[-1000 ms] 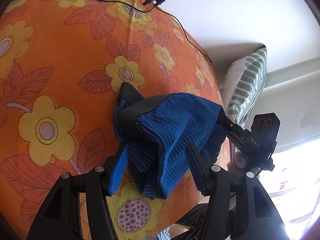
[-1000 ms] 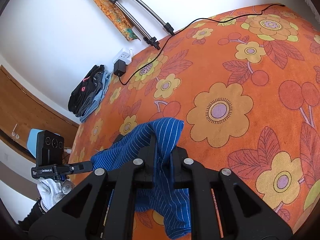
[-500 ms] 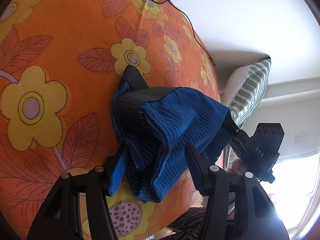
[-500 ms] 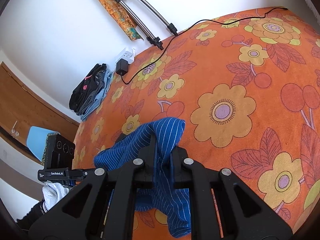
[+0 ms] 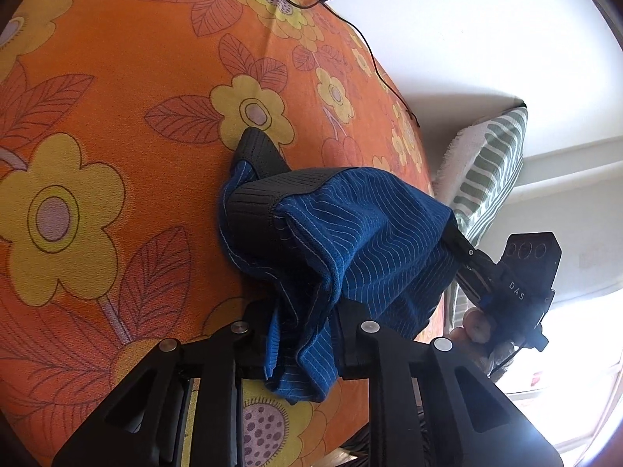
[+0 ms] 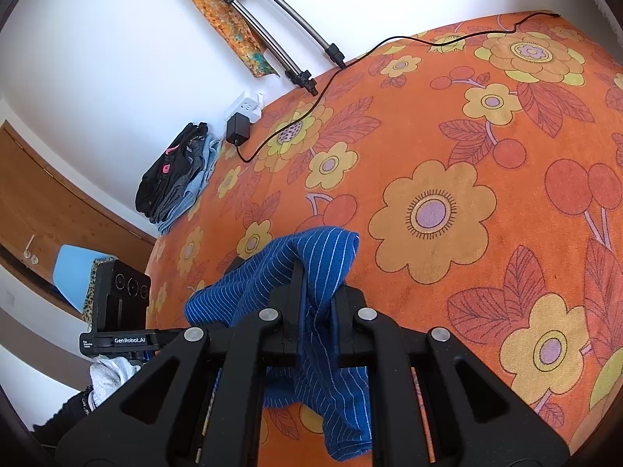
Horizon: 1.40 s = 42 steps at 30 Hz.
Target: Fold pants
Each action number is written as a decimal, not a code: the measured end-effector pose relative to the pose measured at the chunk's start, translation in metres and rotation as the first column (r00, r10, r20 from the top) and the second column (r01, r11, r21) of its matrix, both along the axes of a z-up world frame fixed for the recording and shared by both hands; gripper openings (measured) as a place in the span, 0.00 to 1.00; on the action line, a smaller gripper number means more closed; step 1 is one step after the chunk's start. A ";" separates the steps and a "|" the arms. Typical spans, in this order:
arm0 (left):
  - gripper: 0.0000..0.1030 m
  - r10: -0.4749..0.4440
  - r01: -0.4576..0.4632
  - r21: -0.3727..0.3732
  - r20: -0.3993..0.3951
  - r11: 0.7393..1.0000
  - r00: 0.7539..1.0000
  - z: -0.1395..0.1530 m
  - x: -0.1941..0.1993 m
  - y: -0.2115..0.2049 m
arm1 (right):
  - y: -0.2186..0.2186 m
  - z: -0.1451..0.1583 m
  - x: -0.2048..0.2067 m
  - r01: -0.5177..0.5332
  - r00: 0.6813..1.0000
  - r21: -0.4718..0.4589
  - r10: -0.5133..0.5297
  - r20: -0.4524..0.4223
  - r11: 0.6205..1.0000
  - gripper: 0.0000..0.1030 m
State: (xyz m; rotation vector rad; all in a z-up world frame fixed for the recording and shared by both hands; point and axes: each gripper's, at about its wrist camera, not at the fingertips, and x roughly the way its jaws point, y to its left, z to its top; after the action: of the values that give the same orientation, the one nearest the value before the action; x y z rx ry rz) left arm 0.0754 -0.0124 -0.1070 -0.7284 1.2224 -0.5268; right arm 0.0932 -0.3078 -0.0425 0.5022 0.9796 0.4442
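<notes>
Gripping the blue pinstriped pants (image 5: 350, 233) with both tongs, left (image 5: 300, 334) and right (image 6: 315, 311), I hold them bunched above the orange floral bedspread (image 6: 467, 155), black waistband (image 5: 264, 194) at 11 o'clock.

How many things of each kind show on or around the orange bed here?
Blue striped pants: 1
Hand-held gripper: 2 (left, right)
Stack of folded clothes: 1
Black charger with cable: 1
Striped pillow: 1
Total: 6
</notes>
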 end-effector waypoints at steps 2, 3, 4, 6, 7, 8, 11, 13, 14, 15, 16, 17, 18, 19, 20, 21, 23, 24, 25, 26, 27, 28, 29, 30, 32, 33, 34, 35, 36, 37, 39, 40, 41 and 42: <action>0.17 0.011 -0.011 0.005 0.003 1.000 1.000 -0.002 0.000 0.003 | 0.001 0.000 0.000 -0.003 1.000 0.000 0.003 0.000 1.000 0.10; 0.17 0.013 -0.013 0.003 -0.002 1.000 1.000 -0.004 0.001 0.004 | 0.002 0.000 0.000 -0.005 1.000 -0.001 0.005 -0.001 1.000 0.10; 0.16 0.014 -0.014 0.003 -0.001 1.000 1.000 -0.004 0.001 0.003 | 0.003 0.000 -0.001 -0.006 1.000 -0.003 0.006 0.000 1.000 0.10; 0.06 -0.005 0.005 0.030 0.019 1.000 1.000 0.001 0.001 -0.001 | 0.003 0.000 -0.001 -0.008 1.000 -0.005 0.008 0.001 1.000 0.10; 0.04 -0.005 0.004 0.043 0.037 0.999 0.999 0.006 0.000 -0.003 | 0.004 0.001 -0.002 -0.007 1.000 -0.004 0.007 0.001 1.000 0.10; 0.04 -0.010 0.007 0.050 0.059 0.999 0.998 0.013 -0.001 -0.004 | 0.004 0.002 -0.002 -0.006 1.000 -0.003 0.006 0.003 1.000 0.10; 0.04 -0.017 0.009 0.063 0.133 0.998 0.991 0.040 -0.004 -0.001 | 0.003 0.009 -0.004 -0.007 1.000 0.000 0.007 0.024 1.000 0.10; 0.04 -0.022 0.011 0.059 0.181 0.998 0.983 0.062 -0.008 0.005 | 0.000 0.018 -0.007 -0.011 0.999 0.028 0.010 0.045 1.000 0.10; 0.04 -0.023 0.013 0.050 0.205 0.999 0.978 0.073 -0.010 0.009 | -0.001 0.023 -0.009 -0.013 0.998 0.046 0.010 0.057 0.999 0.10; 0.03 -0.022 0.012 0.047 0.233 0.999 0.972 0.085 -0.013 0.012 | -0.002 0.028 -0.011 -0.018 0.997 0.066 0.013 0.070 0.998 0.10; 0.03 -0.018 0.005 0.049 0.266 0.999 0.964 0.097 -0.016 0.015 | -0.002 0.034 -0.014 -0.025 0.996 0.086 0.018 0.084 0.996 0.10; 0.03 -0.016 0.005 0.041 0.289 0.999 0.957 0.107 -0.019 0.019 | -0.001 0.040 -0.017 -0.034 0.995 0.103 0.024 0.100 0.994 0.10; 0.03 -0.017 0.012 0.018 0.307 1.000 0.951 0.116 -0.021 0.024 | 0.000 0.046 -0.021 -0.044 0.992 0.119 0.030 0.119 0.992 0.10; 0.03 -0.018 0.014 0.012 0.337 1.000 0.941 0.125 -0.023 0.028 | 0.002 0.052 -0.025 -0.059 0.989 0.131 0.040 0.140 0.990 0.10; 0.03 -0.013 -0.002 0.040 0.374 0.999 0.927 0.131 -0.024 0.032 | 0.005 0.058 -0.029 -0.077 0.985 0.125 0.056 0.165 0.989 0.10; 0.03 -0.020 -0.010 0.077 0.375 0.997 0.927 0.132 -0.021 0.033 | 0.010 0.063 -0.033 -0.098 0.980 0.100 0.078 0.184 0.990 0.10; 0.03 0.018 -0.020 0.005 0.287 1.000 0.958 0.121 -0.016 0.042 | 0.016 0.064 -0.038 -0.123 0.983 0.159 0.098 0.158 0.980 0.10; 0.03 0.037 -0.031 -0.028 0.268 0.999 0.963 0.118 -0.019 0.047 | 0.015 0.064 -0.042 -0.140 0.983 0.252 0.104 0.151 0.957 0.10; 0.03 0.045 -0.039 -0.029 0.267 0.999 0.963 0.117 -0.023 0.050 | 0.018 0.067 -0.048 -0.149 0.981 0.248 0.111 0.158 0.957 0.10; 0.03 0.042 -0.035 -0.029 0.268 0.999 0.963 0.117 -0.028 0.051 | 0.023 0.072 -0.053 -0.153 0.978 0.188 0.121 0.172 0.970 0.10; 0.03 0.042 -0.035 -0.033 0.266 0.999 0.963 0.117 -0.035 0.053 | 0.027 0.076 -0.059 -0.171 0.972 0.151 0.142 0.187 0.974 0.10; 0.03 0.040 -0.031 -0.041 0.264 0.999 0.964 0.119 -0.043 0.053 | 0.030 0.079 -0.064 -0.189 0.968 0.145 0.159 0.195 0.971 0.10; 0.03 0.034 -0.022 -0.046 0.278 0.999 0.960 0.122 -0.050 0.054 | 0.029 0.081 -0.069 -0.197 0.967 0.170 0.162 0.197 0.966 0.10; 0.03 0.017 -0.014 -0.012 0.316 1.000 0.949 0.126 -0.056 0.054 | 0.029 0.083 -0.073 -0.225 0.960 0.199 0.181 0.216 0.954 0.10; 0.03 0.011 -0.020 0.029 0.283 0.999 0.959 0.119 -0.055 0.057 | 0.044 0.086 -0.077 -0.215 0.952 -0.004 0.210 0.223 0.977 0.09; 0.03 0.026 -0.025 -0.009 0.241 1.000 0.970 0.113 -0.054 0.061 | 0.046 0.080 -0.075 -0.219 0.956 -0.013 0.218 0.197 0.976 0.09; 0.03 0.041 -0.038 -0.018 0.226 0.999 0.973 0.110 -0.057 0.065 | 0.044 0.073 -0.072 -0.224 0.963 0.050 0.214 0.164 0.973 0.09; 0.03 0.038 -0.036 -0.014 0.230 0.999 0.972 0.111 -0.060 0.066 | 0.041 0.069 -0.073 -0.222 0.967 0.092 0.207 0.148 0.971 0.09; 0.03 0.033 -0.031 -0.015 0.228 0.999 0.973 0.113 -0.066 0.066 | 0.041 0.069 -0.075 -0.224 0.967 0.092 0.209 0.147 0.970 0.09; 0.03 0.023 -0.019 -0.019 0.222 1.000 0.975 0.115 -0.072 0.065 | 0.042 0.071 -0.080 -0.228 0.966 0.080 0.215 0.146 0.970 0.09; 0.03 -0.009 0.008 0.005 0.228 1.000 0.974 0.121 -0.086 0.062 | 0.042 0.076 -0.091 -0.248 0.961 0.088 0.234 0.148 0.965 0.09; 0.03 -0.021 0.018 0.015 0.226 1.000 0.974 0.123 -0.092 0.061 | 0.042 0.079 -0.097 -0.259 0.959 0.096 0.244 0.147 0.961 0.09; 0.03 -0.027 0.025 0.013 0.213 1.000 0.977 0.123 -0.096 0.061 | 0.042 0.081 -0.103 -0.269 0.957 0.102 0.254 0.138 0.958 0.09; 0.03 -0.028 0.028 0.001 0.192 1.000 0.981 0.121 -0.099 0.062 | 0.041 0.081 -0.107 -0.273 0.958 0.108 0.260 0.122 0.956 0.09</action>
State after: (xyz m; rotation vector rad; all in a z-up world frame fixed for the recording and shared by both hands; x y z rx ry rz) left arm -0.0236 0.0495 0.0141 -0.6466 1.0531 -0.6070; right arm -0.0143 -0.2667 0.0383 0.4538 0.9239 0.7715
